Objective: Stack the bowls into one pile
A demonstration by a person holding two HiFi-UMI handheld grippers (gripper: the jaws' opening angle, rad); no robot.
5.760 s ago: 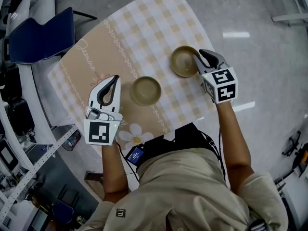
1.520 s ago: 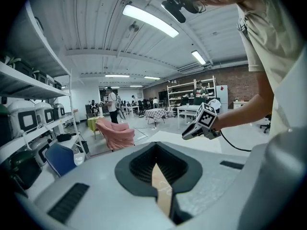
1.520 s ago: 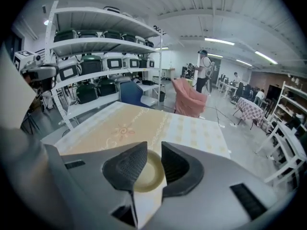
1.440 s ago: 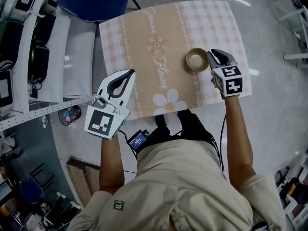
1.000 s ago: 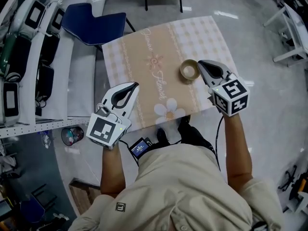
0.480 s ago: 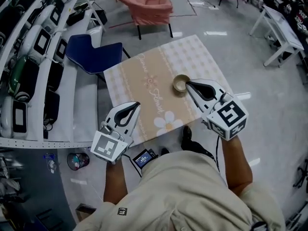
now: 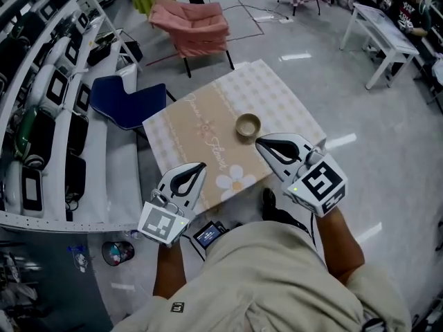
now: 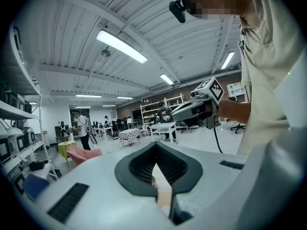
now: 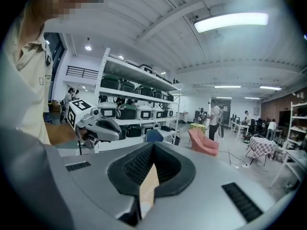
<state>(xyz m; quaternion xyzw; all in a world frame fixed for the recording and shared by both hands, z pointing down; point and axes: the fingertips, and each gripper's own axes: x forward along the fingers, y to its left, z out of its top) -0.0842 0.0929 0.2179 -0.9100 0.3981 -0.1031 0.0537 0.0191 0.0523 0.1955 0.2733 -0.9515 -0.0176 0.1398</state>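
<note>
The desk (image 7: 208, 106) stands on the open floor in front of the person. The pile of bowls (image 7: 248, 125) sits on it, a little right of its middle and well in from every edge. The right gripper (image 7: 259, 142) hangs over the desk just on the near side of the bowls, apart from them. The left gripper (image 7: 201, 165) hangs over the desk's near edge, farther left and well apart from the bowls. A chair (image 7: 131, 102) stands against the desk's left side, with shelving (image 7: 41, 109) beyond it. A lounge chair (image 7: 190, 23) stands behind the desk, and a side table (image 7: 377, 30) stands far off to the right.
</note>
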